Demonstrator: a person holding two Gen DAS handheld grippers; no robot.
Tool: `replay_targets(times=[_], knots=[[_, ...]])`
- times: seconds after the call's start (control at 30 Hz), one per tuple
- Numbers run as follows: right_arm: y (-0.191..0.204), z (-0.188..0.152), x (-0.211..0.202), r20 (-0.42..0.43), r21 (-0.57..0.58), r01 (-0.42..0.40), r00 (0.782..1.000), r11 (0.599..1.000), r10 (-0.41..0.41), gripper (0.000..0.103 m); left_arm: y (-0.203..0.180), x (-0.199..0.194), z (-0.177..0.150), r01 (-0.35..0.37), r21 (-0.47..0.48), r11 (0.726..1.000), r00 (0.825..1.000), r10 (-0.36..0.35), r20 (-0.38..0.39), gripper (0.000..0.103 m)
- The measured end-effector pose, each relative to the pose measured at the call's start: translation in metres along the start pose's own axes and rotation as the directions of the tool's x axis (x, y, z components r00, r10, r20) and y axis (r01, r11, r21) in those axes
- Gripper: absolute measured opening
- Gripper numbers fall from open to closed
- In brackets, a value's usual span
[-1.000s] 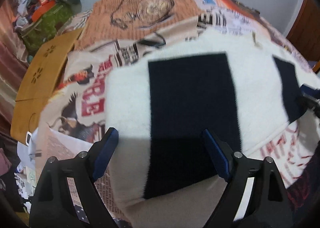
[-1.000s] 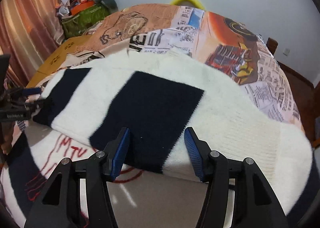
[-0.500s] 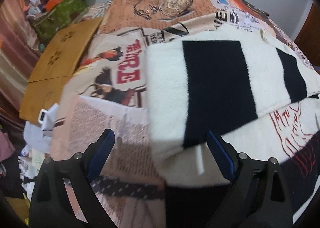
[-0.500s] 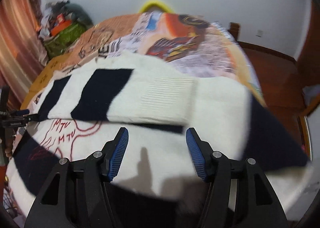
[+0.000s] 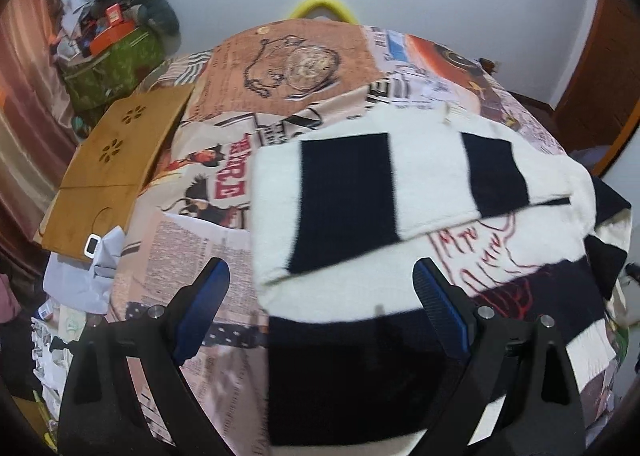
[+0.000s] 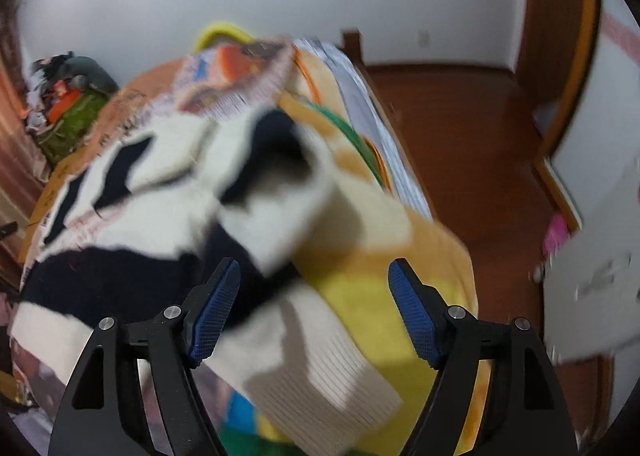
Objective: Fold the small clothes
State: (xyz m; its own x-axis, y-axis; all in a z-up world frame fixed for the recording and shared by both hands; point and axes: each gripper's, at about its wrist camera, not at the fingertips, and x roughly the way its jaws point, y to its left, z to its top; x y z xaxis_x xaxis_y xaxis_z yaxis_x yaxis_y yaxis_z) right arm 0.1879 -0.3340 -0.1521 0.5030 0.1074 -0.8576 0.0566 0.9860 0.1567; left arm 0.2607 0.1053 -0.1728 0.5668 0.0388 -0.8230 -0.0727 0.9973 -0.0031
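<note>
A white and black striped sweater (image 5: pixel 400 240) with red lettering lies spread on the bed, one sleeve (image 5: pixel 360 196) folded across its chest. My left gripper (image 5: pixel 320 308) is open and empty, raised above the sweater's lower left part. In the right wrist view the sweater (image 6: pixel 160 224) is blurred; its other sleeve with a ribbed white cuff (image 6: pixel 320 368) hangs over the bed's right side. My right gripper (image 6: pixel 312 308) is open and empty above that sleeve.
A printed bedspread (image 5: pixel 296 68) covers the bed. A wooden lap tray (image 5: pixel 116 172) lies at the bed's left edge, a green bag with clutter (image 5: pixel 112 60) behind it. A yellow blanket (image 6: pixel 360 296) hangs at the right edge above the wooden floor (image 6: pixel 472 160).
Both grippers have pulled back and up from the folded sleeve, which stays flat on the sweater. The right gripper has swung right toward the bed edge and the hanging sleeve.
</note>
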Motion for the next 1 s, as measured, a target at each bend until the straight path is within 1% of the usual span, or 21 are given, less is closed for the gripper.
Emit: replay_targets(times=[0.07, 0.13, 0.2, 0.27, 0.33, 0.37, 0.43, 0.5, 0.57, 0.7, 0.8, 0.87, 1.0], knots=[[-0.013, -0.015, 0.012, -0.056, 0.054, -0.001, 0.998, 0.999, 0.004, 0.073, -0.011, 0.001, -0.004, 0.017, 0.009, 1.000, 1.000, -0.017, -0.010, 0.093], [-0.022, -0.027, 0.020, -0.090, 0.098, -0.020, 0.995, 0.995, 0.029, 0.073, -0.020, 0.002, -0.008, 0.026, 0.017, 1.000, 0.999, -0.026, -0.022, 0.093], [-0.023, -0.038, 0.022, -0.085, 0.118, -0.062, 0.994, 0.991, 0.072, 0.074, -0.026, 0.004, -0.011, 0.031, 0.029, 0.999, 0.999, -0.030, -0.031, 0.093], [-0.022, -0.046, 0.017, -0.052, 0.102, -0.066, 0.996, 0.993, 0.071, 0.071, -0.032, 0.007, -0.013, 0.029, 0.037, 0.999, 0.999, -0.028, -0.039, 0.093], [-0.020, -0.048, 0.015, -0.038, 0.103, -0.073, 0.996, 0.992, 0.077, 0.052, -0.036, 0.010, -0.013, 0.035, 0.037, 0.999, 0.998, -0.033, -0.047, 0.093], [-0.020, -0.047, 0.014, -0.031, 0.101, -0.081, 0.996, 0.992, 0.084, 0.046, -0.037, 0.011, -0.014, 0.038, 0.037, 0.999, 0.998, -0.036, -0.048, 0.093], [-0.025, -0.048, 0.008, -0.018, 0.111, -0.127, 0.991, 0.986, 0.130, 0.012, -0.040, 0.012, -0.014, 0.044, 0.037, 0.998, 0.998, -0.042, -0.049, 0.093], [-0.030, -0.043, 0.003, 0.002, 0.119, -0.132, 0.991, 0.984, 0.133, 0.012, -0.042, 0.012, -0.013, 0.046, 0.040, 0.998, 0.998, -0.044, -0.047, 0.093], [-0.032, -0.035, -0.007, 0.041, 0.106, -0.100, 0.995, 0.989, 0.096, 0.011, -0.041, 0.011, -0.013, 0.050, 0.040, 0.998, 0.998, -0.048, -0.043, 0.093], [-0.049, -0.010, -0.032, 0.124, 0.118, -0.062, 0.991, 0.991, 0.047, 0.011, -0.037, 0.010, -0.013, 0.055, 0.027, 0.998, 0.998, -0.054, -0.031, 0.093], [-0.062, 0.023, -0.060, 0.202, 0.128, -0.028, 0.979, 0.991, 0.002, 0.011, -0.033, 0.010, -0.011, 0.060, 0.014, 0.998, 0.998, -0.060, -0.024, 0.093], [-0.061, 0.044, -0.076, 0.247, 0.117, -0.019, 0.969, 0.993, -0.010, 0.011, -0.030, 0.011, -0.012, 0.062, 0.009, 0.998, 0.998, -0.062, -0.020, 0.093], [-0.042, 0.088, -0.112, 0.344, 0.054, -0.025, 0.939, 0.998, 0.004, 0.011, -0.024, 0.017, -0.013, 0.074, -0.007, 0.997, 0.997, -0.074, -0.023, 0.093]])
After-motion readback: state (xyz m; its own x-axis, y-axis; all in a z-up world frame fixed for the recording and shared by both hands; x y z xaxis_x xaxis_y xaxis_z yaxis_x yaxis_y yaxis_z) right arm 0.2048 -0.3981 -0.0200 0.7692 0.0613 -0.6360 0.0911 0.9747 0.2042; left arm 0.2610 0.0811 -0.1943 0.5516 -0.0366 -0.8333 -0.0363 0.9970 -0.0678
